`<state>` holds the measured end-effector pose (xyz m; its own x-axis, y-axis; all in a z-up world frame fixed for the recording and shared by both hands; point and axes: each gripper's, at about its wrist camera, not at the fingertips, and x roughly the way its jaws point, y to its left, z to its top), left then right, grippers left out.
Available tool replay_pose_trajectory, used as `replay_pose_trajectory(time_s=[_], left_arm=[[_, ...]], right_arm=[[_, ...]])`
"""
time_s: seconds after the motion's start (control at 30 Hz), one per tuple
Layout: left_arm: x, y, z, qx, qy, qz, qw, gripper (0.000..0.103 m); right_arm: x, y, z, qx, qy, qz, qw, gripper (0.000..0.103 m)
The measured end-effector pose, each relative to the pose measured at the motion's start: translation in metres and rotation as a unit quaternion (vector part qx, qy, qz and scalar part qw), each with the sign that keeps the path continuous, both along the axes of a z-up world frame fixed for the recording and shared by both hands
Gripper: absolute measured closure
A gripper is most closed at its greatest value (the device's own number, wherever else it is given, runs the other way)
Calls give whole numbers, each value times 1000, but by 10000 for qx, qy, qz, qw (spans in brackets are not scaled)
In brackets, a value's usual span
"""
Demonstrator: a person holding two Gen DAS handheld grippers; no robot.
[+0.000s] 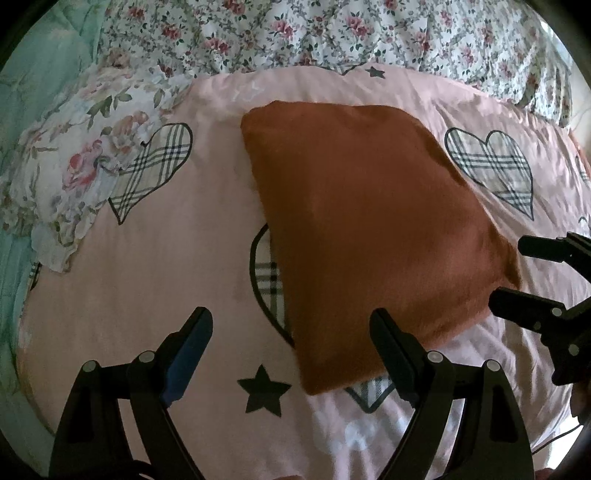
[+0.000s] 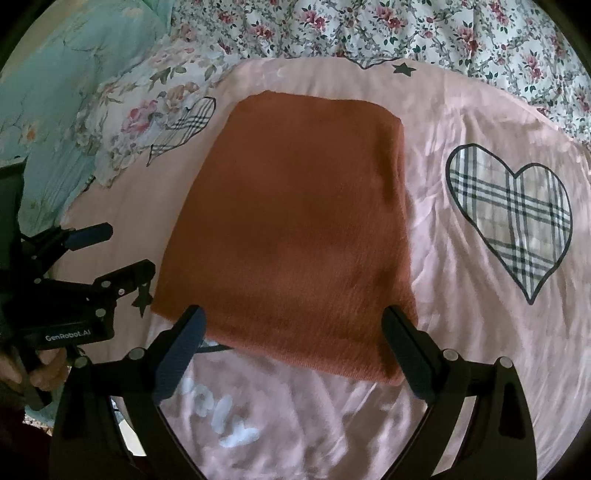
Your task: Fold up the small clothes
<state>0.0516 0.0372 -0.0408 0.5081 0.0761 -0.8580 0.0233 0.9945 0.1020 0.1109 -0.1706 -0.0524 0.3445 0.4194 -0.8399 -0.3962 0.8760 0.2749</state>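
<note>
A rust-orange knitted garment lies folded into a compact rectangle on the pink bed cover. It also shows in the right wrist view. My left gripper is open and empty, just above the garment's near left corner. My right gripper is open and empty, its fingers straddling the garment's near edge. The right gripper shows at the right edge of the left wrist view, open. The left gripper shows at the left of the right wrist view, open, beside the garment's left edge.
The pink cover has plaid hearts and black stars. A floral quilt lies bunched along the far side. A floral pillow and teal bedding lie at the left.
</note>
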Motion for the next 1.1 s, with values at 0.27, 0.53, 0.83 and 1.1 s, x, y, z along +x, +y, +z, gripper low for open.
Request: replay_pose_trajectory(time_s=[0.27,0.53,0.83,1.1], left_arm=[[9,-4,0,-58,13,38,10000,15],[13,-4,-5,-63,87,48,9999,14],[14,-3,-7,-107,69,42,9999,14],[15,-2,-5,-123,52,53,9999,14]], right_arm=[[6,0,-2,42,31,-45,10000,7],[12,1,-4,40,66,-3,10000,7],[18,3,-3,61,58,7,10000,7],[19,4,-1,69,38,-4,10000,7]])
